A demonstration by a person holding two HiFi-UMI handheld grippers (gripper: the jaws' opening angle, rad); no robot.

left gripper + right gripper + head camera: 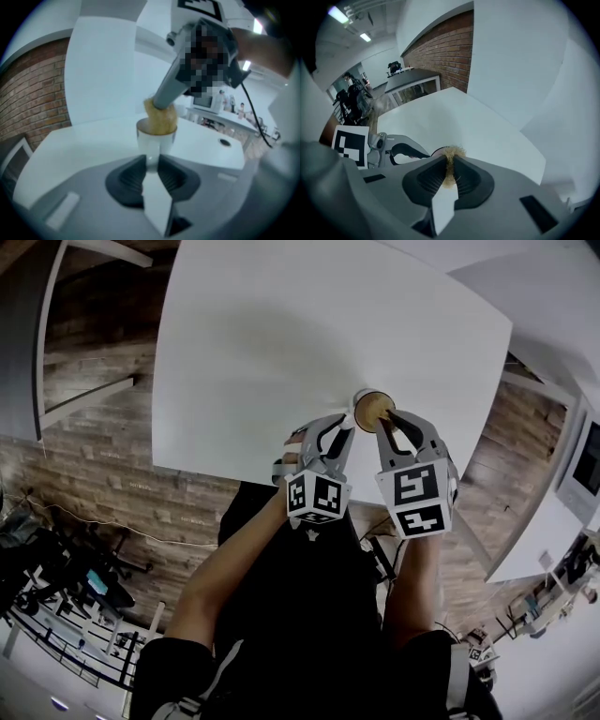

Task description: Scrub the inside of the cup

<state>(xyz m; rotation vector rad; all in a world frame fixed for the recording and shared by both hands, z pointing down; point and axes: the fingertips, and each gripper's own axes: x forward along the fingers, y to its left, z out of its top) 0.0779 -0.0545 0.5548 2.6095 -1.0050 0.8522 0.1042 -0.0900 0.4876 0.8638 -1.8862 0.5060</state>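
Note:
A small shiny cup (pixel 372 410) stands upright near the front edge of the white table (pixel 281 334). My left gripper (pixel 349 420) is shut on the cup's near wall (pixel 154 143), which sits between its pads. A yellow fibrous sponge (pixel 161 118) fills the cup's mouth and sticks up above the rim. My right gripper (pixel 394 424) comes in from the right and is shut on that sponge (pixel 450 161). In the left gripper view the right gripper (pixel 164 101) reaches down into the sponge. The cup's inside is hidden by the sponge.
The table's front edge (pixel 244 476) runs just below the cup, with wood floor (pixel 94 484) beyond it. Another white table (pixel 553 540) stands at the right. A brick wall (pixel 28 93) lies behind the table. A round hole (pixel 225 142) is in the tabletop.

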